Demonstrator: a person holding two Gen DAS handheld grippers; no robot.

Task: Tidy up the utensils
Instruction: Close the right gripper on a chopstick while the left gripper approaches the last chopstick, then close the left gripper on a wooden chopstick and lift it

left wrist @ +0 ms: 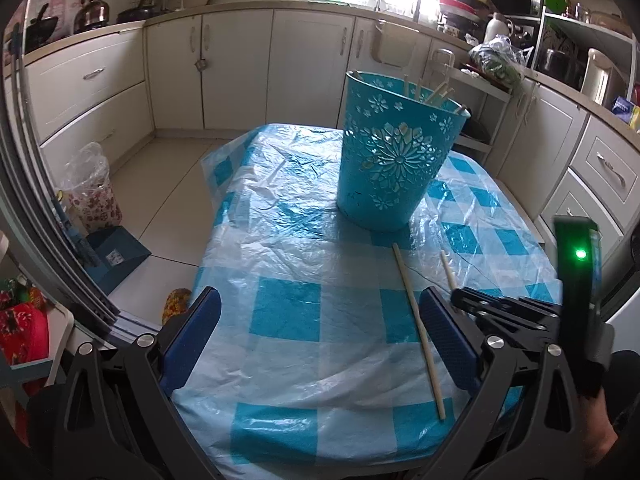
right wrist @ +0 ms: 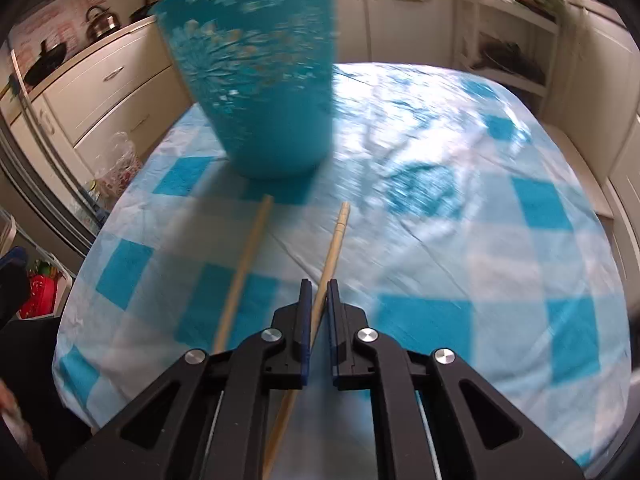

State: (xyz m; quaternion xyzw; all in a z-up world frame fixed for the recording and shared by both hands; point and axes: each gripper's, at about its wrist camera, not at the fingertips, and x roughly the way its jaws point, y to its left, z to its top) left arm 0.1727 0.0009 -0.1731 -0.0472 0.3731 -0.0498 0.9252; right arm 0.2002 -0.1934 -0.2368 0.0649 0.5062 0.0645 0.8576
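A turquoise cut-out bucket [left wrist: 396, 152] stands on the table with several chopsticks sticking out of its top; it also shows blurred in the right wrist view [right wrist: 260, 80]. Two wooden chopsticks lie in front of it. My right gripper [right wrist: 319, 292] is shut on one chopstick [right wrist: 335, 240], and it shows at the right of the left wrist view [left wrist: 460, 294]. The other chopstick [left wrist: 418, 328] lies loose on the cloth, also in the right wrist view [right wrist: 246, 264]. My left gripper [left wrist: 320, 312] is open and empty above the table's near edge, left of the loose chopstick.
The table has a blue-and-white checked cloth under clear plastic [left wrist: 304, 264]. White kitchen cabinets [left wrist: 236, 68] surround it. A floral bin [left wrist: 94, 196] and a blue dustpan [left wrist: 116, 256] stand on the floor at left.
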